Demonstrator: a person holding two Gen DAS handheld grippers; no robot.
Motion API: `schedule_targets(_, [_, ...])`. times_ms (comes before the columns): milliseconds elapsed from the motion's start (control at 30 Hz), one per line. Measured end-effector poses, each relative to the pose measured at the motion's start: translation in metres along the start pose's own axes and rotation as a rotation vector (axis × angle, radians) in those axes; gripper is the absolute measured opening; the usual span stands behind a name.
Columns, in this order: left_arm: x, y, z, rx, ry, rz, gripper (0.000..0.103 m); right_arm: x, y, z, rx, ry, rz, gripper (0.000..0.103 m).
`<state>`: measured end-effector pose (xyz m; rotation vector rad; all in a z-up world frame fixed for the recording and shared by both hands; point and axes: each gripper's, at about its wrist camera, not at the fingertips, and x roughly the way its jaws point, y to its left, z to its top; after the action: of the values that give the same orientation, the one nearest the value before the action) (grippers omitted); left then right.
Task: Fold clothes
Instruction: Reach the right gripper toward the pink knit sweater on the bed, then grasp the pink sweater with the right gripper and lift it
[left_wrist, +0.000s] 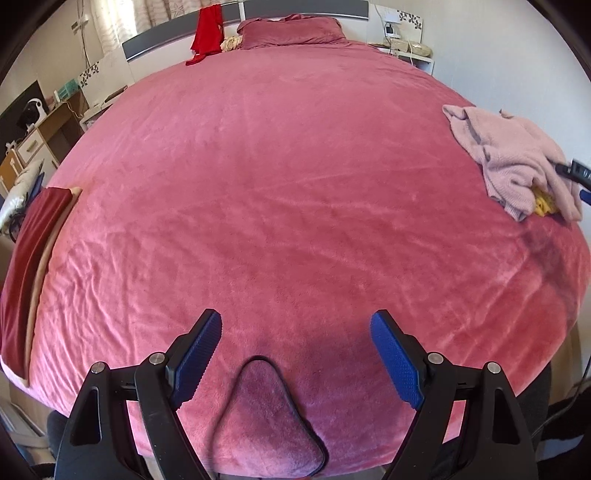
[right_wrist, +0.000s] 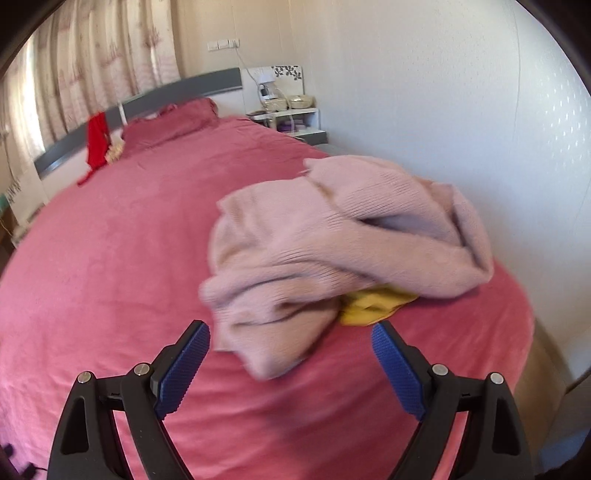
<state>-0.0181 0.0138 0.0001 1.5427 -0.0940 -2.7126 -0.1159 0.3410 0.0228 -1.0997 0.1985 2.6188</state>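
At my far left a folded dark red cloth (left_wrist: 27, 258) lies on the bed's (left_wrist: 277, 184) edge, my left gripper (left_wrist: 295, 332) hangs spread and empty over bare pink cover, and my right gripper (right_wrist: 291, 341) gapes just before the crumpled pink sweater (right_wrist: 332, 240) covering something yellow (right_wrist: 373, 304).

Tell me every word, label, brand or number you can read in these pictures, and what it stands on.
None can be read.
Pale pink knitted sweater: no label shows.
Yellow cloth under it: no print.
Folded dark red cloth: plain.
White bedside shelf: its items are too small and blurred to read.
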Motion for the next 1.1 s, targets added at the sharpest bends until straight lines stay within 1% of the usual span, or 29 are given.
schedule_targets(133, [-0.001,-0.004,0.005,0.006,-0.009,0.007,0.084,0.018,-0.018,0.007,-0.052,0.029,-0.034,0.091])
schedule_targets(333, [-0.001,-0.012,0.016,0.026,-0.013,0.013,0.084,0.044,-0.006,0.014,-0.204,0.064,-0.036,0.091])
schedule_targets(400, [-0.003,-0.013,0.02,0.025,-0.015,0.008,0.084,0.053,0.002,0.019,-0.245,0.07,-0.009,0.091])
schedule_targets(433, [-0.006,-0.009,0.022,0.019,-0.015,-0.001,0.084,0.057,0.005,0.022,-0.258,0.075,0.002,0.091])
schedule_targets(533, [-0.015,0.001,0.031,-0.01,-0.051,-0.015,0.084,0.068,0.021,0.026,-0.32,0.093,0.008,0.091])
schedule_targets(633, [-0.025,0.019,0.043,-0.048,-0.08,-0.012,0.084,0.084,0.034,0.028,-0.388,0.117,-0.009,0.091])
schedule_targets(733, [-0.034,0.038,0.055,-0.084,-0.123,0.029,0.084,0.102,0.04,0.029,-0.438,0.139,-0.063,0.091])
schedule_targets(800, [-0.038,0.047,0.058,-0.099,-0.132,0.063,0.084,0.114,0.04,0.03,-0.452,0.158,-0.092,0.091])
schedule_targets(867, [-0.037,0.052,0.056,-0.1,-0.115,0.084,0.084,0.124,0.038,0.03,-0.453,0.177,-0.109,0.091])
schedule_targets(900, [-0.038,0.055,0.052,-0.103,-0.115,0.079,0.084,0.128,0.039,0.029,-0.457,0.181,-0.115,0.092])
schedule_targets(1000, [-0.032,0.061,0.039,-0.117,-0.083,0.062,0.084,0.14,0.044,0.023,-0.486,0.181,-0.153,0.099])
schedule_targets(1067, [-0.028,0.063,0.031,-0.114,-0.072,0.061,0.084,0.143,0.045,0.018,-0.481,0.179,-0.168,0.1])
schedule_targets(1100, [-0.024,0.063,0.028,-0.116,-0.053,0.067,0.084,0.144,0.046,0.016,-0.478,0.177,-0.174,0.1])
